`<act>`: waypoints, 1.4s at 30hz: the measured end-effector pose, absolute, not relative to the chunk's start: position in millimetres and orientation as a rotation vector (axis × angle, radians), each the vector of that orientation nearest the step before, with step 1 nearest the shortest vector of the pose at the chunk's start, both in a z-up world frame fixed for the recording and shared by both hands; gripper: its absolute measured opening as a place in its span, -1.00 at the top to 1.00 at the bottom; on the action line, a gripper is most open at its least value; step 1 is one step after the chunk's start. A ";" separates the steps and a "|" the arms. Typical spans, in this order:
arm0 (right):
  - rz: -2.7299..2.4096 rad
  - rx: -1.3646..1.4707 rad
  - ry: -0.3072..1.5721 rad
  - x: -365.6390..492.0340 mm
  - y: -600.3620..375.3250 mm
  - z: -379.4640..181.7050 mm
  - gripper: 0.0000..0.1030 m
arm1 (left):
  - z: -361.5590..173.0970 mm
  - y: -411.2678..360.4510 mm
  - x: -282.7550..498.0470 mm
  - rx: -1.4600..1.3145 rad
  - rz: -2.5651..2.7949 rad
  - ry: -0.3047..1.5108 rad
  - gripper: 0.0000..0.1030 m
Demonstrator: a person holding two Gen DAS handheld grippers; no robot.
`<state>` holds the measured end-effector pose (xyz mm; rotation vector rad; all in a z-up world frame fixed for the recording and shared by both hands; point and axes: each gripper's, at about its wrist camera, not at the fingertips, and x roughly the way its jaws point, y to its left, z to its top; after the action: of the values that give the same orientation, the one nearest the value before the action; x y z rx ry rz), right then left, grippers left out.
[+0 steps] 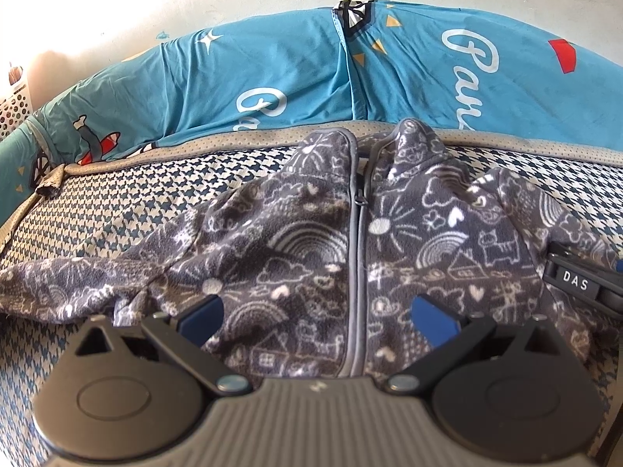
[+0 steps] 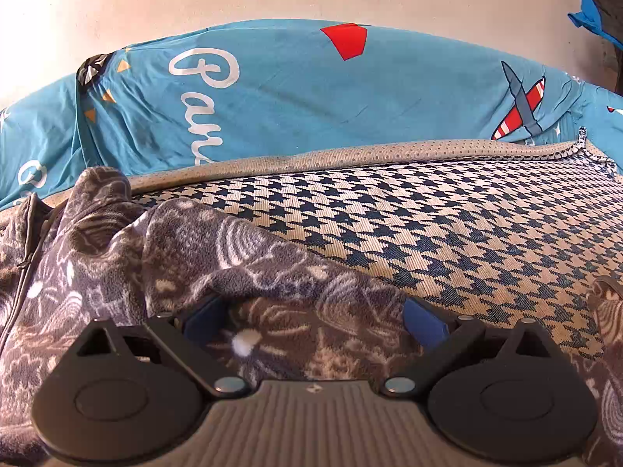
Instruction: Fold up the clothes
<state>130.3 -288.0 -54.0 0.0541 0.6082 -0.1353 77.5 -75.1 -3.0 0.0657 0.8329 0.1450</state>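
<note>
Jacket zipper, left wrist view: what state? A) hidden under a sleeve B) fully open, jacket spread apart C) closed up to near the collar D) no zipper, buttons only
C: the zipper runs closed up the middle of the fleece jacket, its pull sitting just below the collar.

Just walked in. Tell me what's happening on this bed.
A person holding a two-finger gripper in each hand is working on a grey doodle-print fleece jacket. It lies front up, zipped, on the houndstooth mat, with a blue printed quilt behind. The left gripper hovers open over the jacket's lower front; the right gripper is open over the sleeve side. Nothing is gripped or folded yet.
</note>
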 end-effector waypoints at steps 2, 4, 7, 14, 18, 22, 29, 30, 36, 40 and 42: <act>-0.135 0.054 0.608 130.3 -288.0 -54.0 -0.91 | -4.7 -76.1 77.6 0.070 0.144 0.840 -1.00; -0.136 0.054 0.608 130.4 -288.0 -54.0 -0.91 | -5.5 -77.2 77.8 0.070 0.141 0.847 -1.00; -0.136 0.054 0.609 130.3 -287.9 -54.0 -0.91 | -4.2 -79.4 76.5 0.070 0.136 0.839 -1.00; -0.136 0.054 0.609 130.3 -287.9 -54.0 -0.91 | -4.7 -79.8 76.3 0.077 0.136 0.841 -1.00; -0.136 0.054 0.609 130.3 -287.9 -54.1 -0.91 | -4.0 -79.1 76.4 0.072 0.137 0.839 -1.00; -0.136 0.054 0.609 130.3 -287.9 -54.1 -0.91 | -3.6 -79.3 76.4 0.073 0.135 0.838 -1.00; -0.136 0.054 0.609 130.4 -287.9 -54.1 -0.91 | -3.6 -77.5 76.7 0.065 0.140 0.840 -1.00; -0.136 0.054 0.609 130.3 -287.9 -54.1 -0.91 | -3.5 -77.6 76.5 0.066 0.139 0.840 -1.00; -0.136 0.054 0.609 130.3 -287.7 -54.0 -0.91 | -2.7 -76.2 76.8 0.061 0.140 0.842 -1.00; -0.136 0.054 0.610 130.4 -287.7 -54.1 -0.91 | -2.5 -76.9 76.5 0.066 0.139 0.840 -1.00; -0.136 0.054 0.610 130.4 -287.7 -54.2 -0.91 | -2.5 -77.0 76.5 0.063 0.136 0.842 -1.00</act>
<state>130.4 -287.7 -54.2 0.0537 0.6096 -0.1362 76.5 -77.0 -2.5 0.0631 0.8421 0.1359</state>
